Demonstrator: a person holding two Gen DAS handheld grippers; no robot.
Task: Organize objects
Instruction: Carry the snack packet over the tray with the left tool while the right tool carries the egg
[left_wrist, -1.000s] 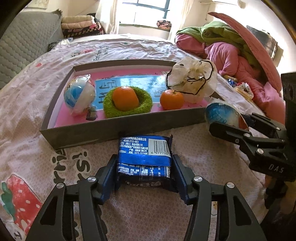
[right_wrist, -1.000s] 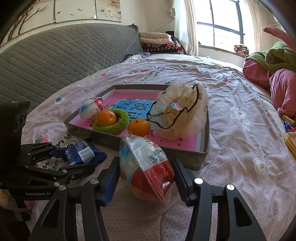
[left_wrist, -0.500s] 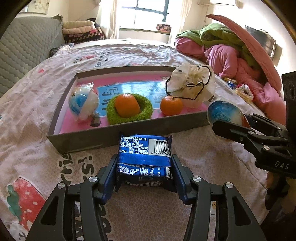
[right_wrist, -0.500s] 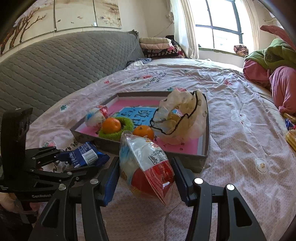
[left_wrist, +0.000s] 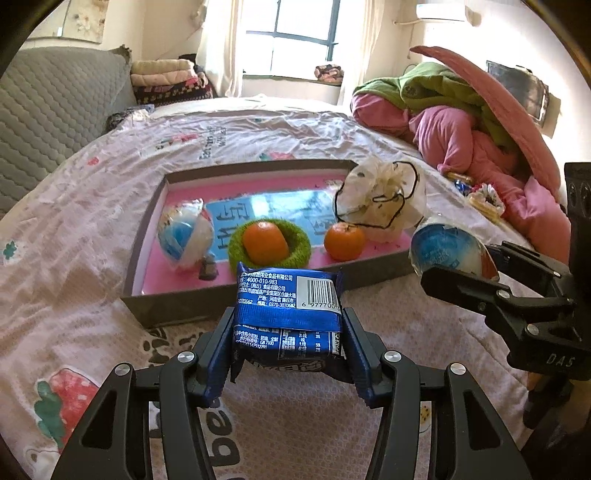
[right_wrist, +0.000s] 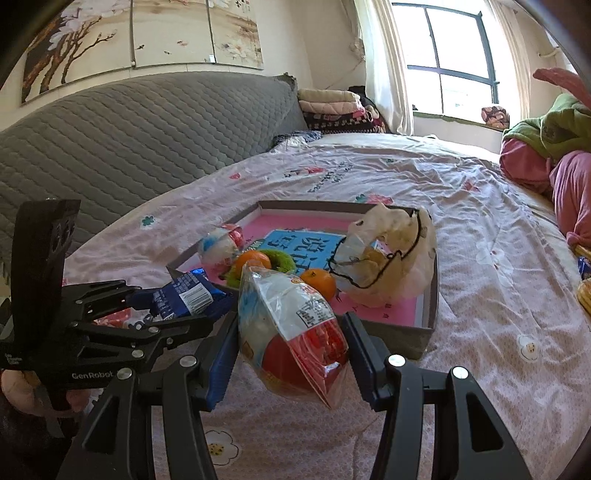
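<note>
My left gripper (left_wrist: 288, 332) is shut on a blue snack packet (left_wrist: 286, 312) with a barcode, held just above the bedspread in front of the grey tray (left_wrist: 177, 315). The same packet (right_wrist: 186, 295) shows at the left of the right wrist view. My right gripper (right_wrist: 291, 332) is shut on a clear bagged snack (right_wrist: 291, 325) with red and blue print; that bagged snack (left_wrist: 445, 251) hangs at the right in the left wrist view. Inside the pink-lined tray lie a wrapped blue-and-white ball (left_wrist: 184, 236), an orange in a green ring (left_wrist: 267, 240), a second orange (left_wrist: 344, 240) and a tied plastic bag (left_wrist: 380, 197).
The tray (right_wrist: 430, 291) rests on a pink patterned bedspread (right_wrist: 480, 229). A grey quilted headboard (right_wrist: 129, 136) rises at the left. Pink and green bedding (left_wrist: 461, 122) is heaped at the right, with small wrapped snacks (left_wrist: 484, 201) beside it. Folded blankets (left_wrist: 166, 75) are stacked near the window.
Both grippers have risen with their loads and tipped upward, so the tray sits farther down and away and more of the room shows. Both grips are unchanged.
</note>
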